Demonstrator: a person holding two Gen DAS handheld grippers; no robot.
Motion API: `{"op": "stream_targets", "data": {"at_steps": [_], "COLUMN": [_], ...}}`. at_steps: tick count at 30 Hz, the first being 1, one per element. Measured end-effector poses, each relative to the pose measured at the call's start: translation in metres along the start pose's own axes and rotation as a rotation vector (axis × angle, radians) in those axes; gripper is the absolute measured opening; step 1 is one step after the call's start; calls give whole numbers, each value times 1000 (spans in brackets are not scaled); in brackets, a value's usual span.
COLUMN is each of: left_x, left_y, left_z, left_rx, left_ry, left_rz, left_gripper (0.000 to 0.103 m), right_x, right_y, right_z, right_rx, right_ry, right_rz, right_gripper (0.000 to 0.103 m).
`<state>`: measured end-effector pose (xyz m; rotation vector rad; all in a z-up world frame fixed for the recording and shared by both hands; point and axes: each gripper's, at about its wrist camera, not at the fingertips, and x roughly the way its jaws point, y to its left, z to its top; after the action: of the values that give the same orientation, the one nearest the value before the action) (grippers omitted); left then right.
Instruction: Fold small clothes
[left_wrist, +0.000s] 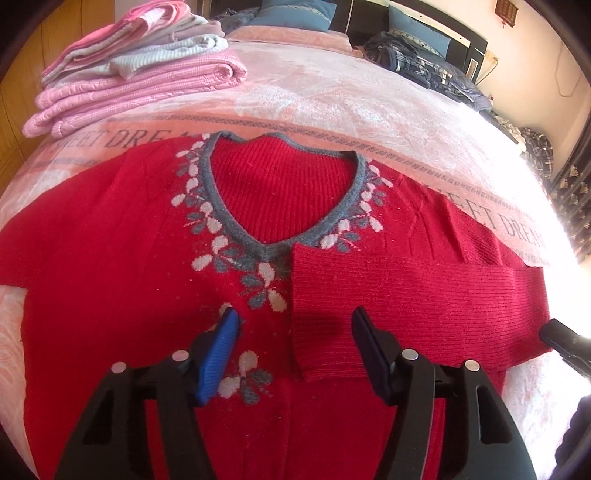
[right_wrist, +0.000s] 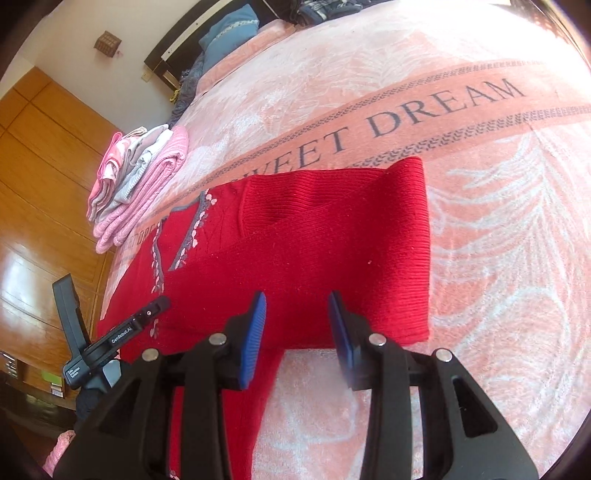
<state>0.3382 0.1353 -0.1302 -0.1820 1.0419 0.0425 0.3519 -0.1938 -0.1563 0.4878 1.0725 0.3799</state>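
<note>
Sweater: a red knit V-neck sweater (left_wrist: 122, 266) lies flat, front up, on the bed — grey neckline trim with a grey and white leaf pattern running down from the V.
Folded sleeve: one ribbed sleeve (left_wrist: 406, 306) is laid across the chest, its cuff end reaching the centre just below the point of the V; in the right wrist view the same sleeve (right_wrist: 332, 236) forms a broad red band with a straight folded edge toward the blanket.
Blanket: a pink and white blanket (left_wrist: 332, 99) with a leaf print and a band reading "SWEET DREAM" covers the bed under the sweater.
Left gripper: the left gripper (left_wrist: 295, 350) hovers over the sweater's chest beside the cuff, fingers spread apart, nothing between them; it also shows at the left edge of the right wrist view.
Right gripper: the right gripper (right_wrist: 297, 339) hangs over the near edge of the folded sleeve, fingers spread wide — nothing pinched.
Stack: a stack of folded clothes (left_wrist: 136, 70) in pink, white and pale grey sits on the far left of the bed, well apart from the sweater.
Far end: blue pillows (left_wrist: 288, 14) and a crumpled dark patterned blanket (left_wrist: 424, 62) lie against the headboard.
Containers: none visible.
</note>
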Motion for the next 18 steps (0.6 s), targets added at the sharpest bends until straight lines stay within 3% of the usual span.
{"op": "stream_targets", "data": {"at_steps": [5,10,12,13,14,18], "left_x": [11,11,6,4,3,-15], "left_y": [-15,-16,-13,-10,-6,4], "left_z": [-5,-8,-7,-6,-5,0], "left_rx": [55,77,67,57,40,-7], "left_ry": [50,22,-3,-11,-13,-77], "left_rz": [-2,-4,-17,-47,-103,-193], "left_gripper": [66,67,45,26,15,11], "right_x": [-7,-8,-6,-6,-5,-5], "right_y": [-10,-10,-8,-9,-8,-8], "right_z": [-1,-3,-3,-3,-3,-1], "right_rx": [21,18,19,24,30,39], "right_ry": [-17,-20,-17,-17,-17,-24], "right_rz": [-1,-4,-7,-8,-8,-14], "right_gripper": [35,36,36,36,36,37]}}
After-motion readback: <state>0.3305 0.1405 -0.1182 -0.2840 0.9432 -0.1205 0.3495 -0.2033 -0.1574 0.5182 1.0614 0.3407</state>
